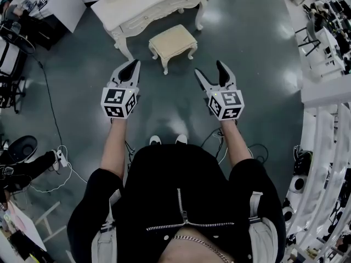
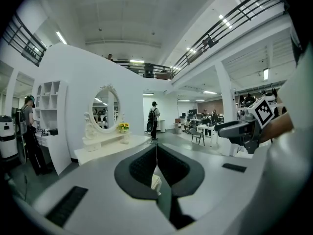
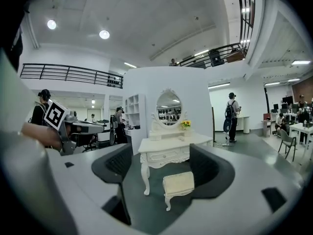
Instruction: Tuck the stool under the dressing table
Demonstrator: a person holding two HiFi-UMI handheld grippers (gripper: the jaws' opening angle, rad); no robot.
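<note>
**Head view: stool out on the floor, not yet under the table**

Head view gave me the cream cushioned stool (image 1: pixel 173 41) on carved legs, standing just in front of the white dressing table (image 1: pixel 148 4), not beneath it. Only the right gripper view showed the oval mirror (image 3: pixel 168 107) above the tabletop. My left gripper (image 1: pixel 135 64) had its jaws pressed together, hiding all but a sliver of stool in its own view. My right gripper (image 1: pixel 208 68) stood spread, pinching nothing.
</note>
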